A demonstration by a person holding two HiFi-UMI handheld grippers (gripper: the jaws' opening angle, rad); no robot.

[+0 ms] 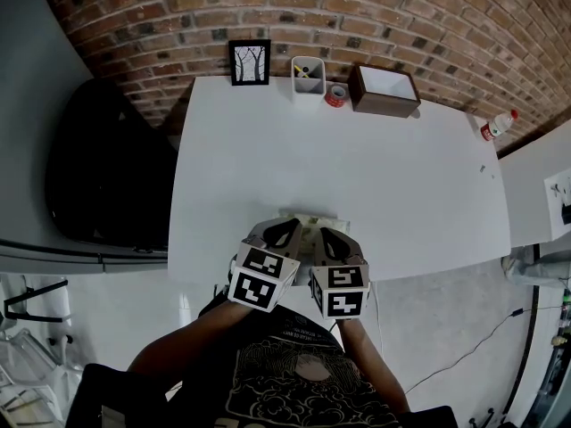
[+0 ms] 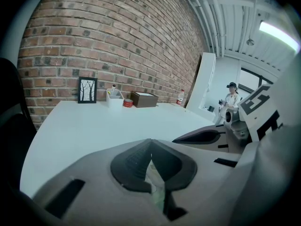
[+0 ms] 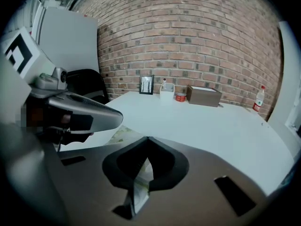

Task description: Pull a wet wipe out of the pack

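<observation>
The wet wipe pack (image 1: 308, 218), pale with green print, lies near the white table's (image 1: 357, 176) front edge, mostly hidden under both grippers. In the head view my left gripper (image 1: 290, 231) and right gripper (image 1: 328, 238) sit side by side on top of it. My left gripper (image 2: 151, 147) has its jaws closed together, with a pale greenish piece of the pack (image 2: 157, 187) pinched between them. My right gripper (image 3: 147, 144) is likewise shut on a whitish, green-printed piece (image 3: 141, 185). Part of the pack (image 3: 120, 133) shows on the table beside the left gripper's finger (image 3: 84, 109).
Along the brick wall stand a framed picture (image 1: 249, 62), a white pen holder (image 1: 308, 77), a red tape roll (image 1: 335, 95) and a brown box (image 1: 384, 90). A bottle (image 1: 498, 125) stands at the far right corner. A black chair (image 1: 107, 163) is left of the table.
</observation>
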